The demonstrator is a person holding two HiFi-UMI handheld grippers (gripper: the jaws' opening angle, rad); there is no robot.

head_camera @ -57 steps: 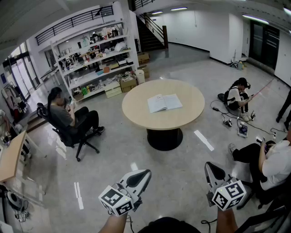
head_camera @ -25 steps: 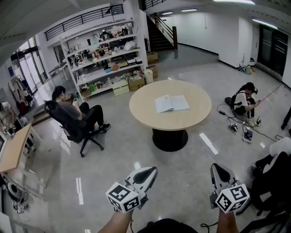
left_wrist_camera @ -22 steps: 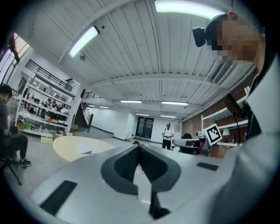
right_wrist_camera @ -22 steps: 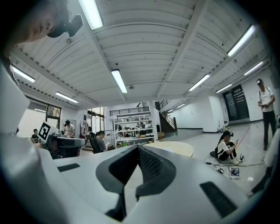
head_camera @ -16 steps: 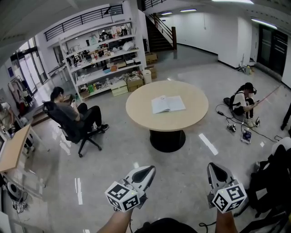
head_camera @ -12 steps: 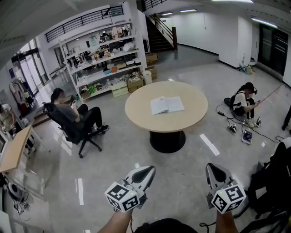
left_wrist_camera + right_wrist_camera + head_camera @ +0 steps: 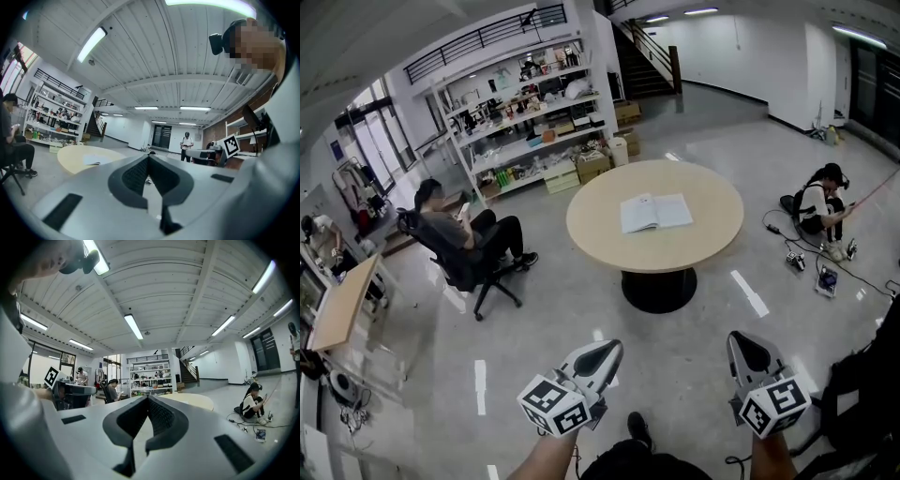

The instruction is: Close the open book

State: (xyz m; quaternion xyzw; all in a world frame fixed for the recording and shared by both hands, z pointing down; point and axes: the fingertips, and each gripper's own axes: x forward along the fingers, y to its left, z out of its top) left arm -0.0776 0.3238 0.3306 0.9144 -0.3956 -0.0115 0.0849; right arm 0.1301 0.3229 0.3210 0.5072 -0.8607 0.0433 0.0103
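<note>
The book (image 7: 655, 212) lay open and flat near the middle of the round table (image 7: 600, 232), well apart from both grippers, with bare floor (image 7: 675, 356) between. The left gripper (image 7: 613, 347) and the right gripper (image 7: 741, 341) were held low and level in front of the person, each with its jaws pressed together on nothing, as both gripper views showed. So the closing had not started, and most of the risk lay in the approach and the first touch. Cables (image 7: 811, 251) and small devices lay on the floor to the right of the table, beside a seated person (image 7: 821, 197); drifting that way could have snagged a foot. The book sat far in from the table's edge, so a long reach would probably have been needed, and a stretched arm steers badly. With jaws shut, a tip could only push: on that smooth top the book might have slid or spun instead of folding. A jaw slipped under a few leaves, not the whole half, would likely have creased or torn them, and an unheld spine could have let the cover flop back open.
</note>
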